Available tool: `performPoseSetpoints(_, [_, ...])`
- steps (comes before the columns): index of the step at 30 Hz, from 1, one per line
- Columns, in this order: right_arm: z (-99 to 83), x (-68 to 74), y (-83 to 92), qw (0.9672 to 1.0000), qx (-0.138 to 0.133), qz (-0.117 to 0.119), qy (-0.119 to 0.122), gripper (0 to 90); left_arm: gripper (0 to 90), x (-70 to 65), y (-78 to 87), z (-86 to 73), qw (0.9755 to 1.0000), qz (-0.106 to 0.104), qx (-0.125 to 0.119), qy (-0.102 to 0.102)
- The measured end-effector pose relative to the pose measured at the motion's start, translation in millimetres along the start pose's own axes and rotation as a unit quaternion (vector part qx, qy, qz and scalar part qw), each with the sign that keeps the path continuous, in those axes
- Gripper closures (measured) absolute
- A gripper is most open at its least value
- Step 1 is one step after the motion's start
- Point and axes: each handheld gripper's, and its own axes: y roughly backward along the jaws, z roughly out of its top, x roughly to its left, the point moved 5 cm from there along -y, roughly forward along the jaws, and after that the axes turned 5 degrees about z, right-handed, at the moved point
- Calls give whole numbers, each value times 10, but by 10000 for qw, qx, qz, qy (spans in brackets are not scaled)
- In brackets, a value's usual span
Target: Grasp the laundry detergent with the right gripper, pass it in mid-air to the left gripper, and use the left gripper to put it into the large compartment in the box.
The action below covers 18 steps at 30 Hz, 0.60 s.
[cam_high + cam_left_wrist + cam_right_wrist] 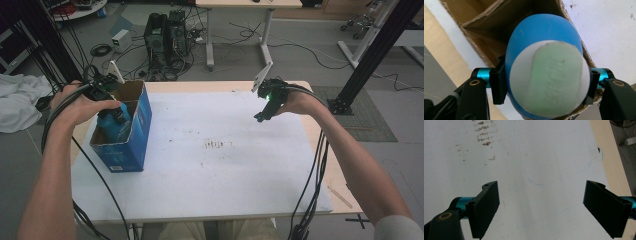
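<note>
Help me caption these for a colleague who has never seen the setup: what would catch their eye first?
Probably the blue cardboard box standing open at the table's left edge, with the left gripper over its mouth, clamped on a blue bottle whose pale green cap faces its camera. Next, the right gripper, jaws wide apart and empty, above the white sheet, which carries a patch of brown specks near its middle.

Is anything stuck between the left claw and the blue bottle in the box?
No. In the left gripper view the left gripper is shut right on the blue bottle, a jaw pressed on each side with nothing between. The bottle sits in the open top of the blue cardboard box.
</note>
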Motion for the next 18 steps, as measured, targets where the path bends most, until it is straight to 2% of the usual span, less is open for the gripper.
performPoseSetpoints(1, [-2,-5,3,10000,-11,-7,0,128,379,-20,-108,-19,9999,-35,67,-99])
performPoseSetpoints(2, [0,1,-2,10000,0,7,7,128,379,-21,-112,-20,9999,-28,67,-108])
performPoseSetpoints(3, [0,1,-3,10000,0,6,8,128,379,12,82,11,10000,-20,-42,-4])
performPoseSetpoints(4, [-5,-11,3,10000,-7,3,-8,128,379,-35,-150,-25,9998,-58,72,-187])
performPoseSetpoints(5, [-1,4,-8,10000,7,3,1,128,379,-27,-126,-20,9999,-42,55,-121])
performPoseSetpoints(6, [0,3,-5,10000,0,6,-1,128,379,14,198,36,9999,-16,-140,6])
performPoseSetpoints(7, [-4,-13,10,10000,-41,21,-33,128,378,-44,-178,-32,9995,-76,79,-286])
performPoseSetpoints(8, [-2,6,-13,10000,11,0,-2,128,378,-52,-222,-47,9988,-80,48,-482])
performPoseSetpoints(9, [-2,6,-13,10000,11,0,-2,128,378,-52,-222,-47,9988,-80,48,-482])
performPoseSetpoints(10, [-1,4,-8,10000,7,4,-1,128,378,17,191,32,9999,-14,-114,-20])
performPoseSetpoints(11, [-1,4,-8,10000,7,4,-1,128,379,17,191,32,9999,-14,-114,-20])
performPoseSetpoints(12, [-1,4,-7,10000,6,5,0,128,379,3,39,7,10000,-18,-34,22])
performPoseSetpoints(13, [-3,-7,2,10000,-11,-1,-12,128,379,3,39,7,10000,-18,-34,22])
performPoseSetpoints(14, [-6,10,-12,10000,16,0,9,128,379,-54,-261,-58,9983,-73,105,-572])
performPoseSetpoints(18, [-17,17,-34,10000,42,13,-38,128,378,-65,-317,-65,9984,-112,94,-551])
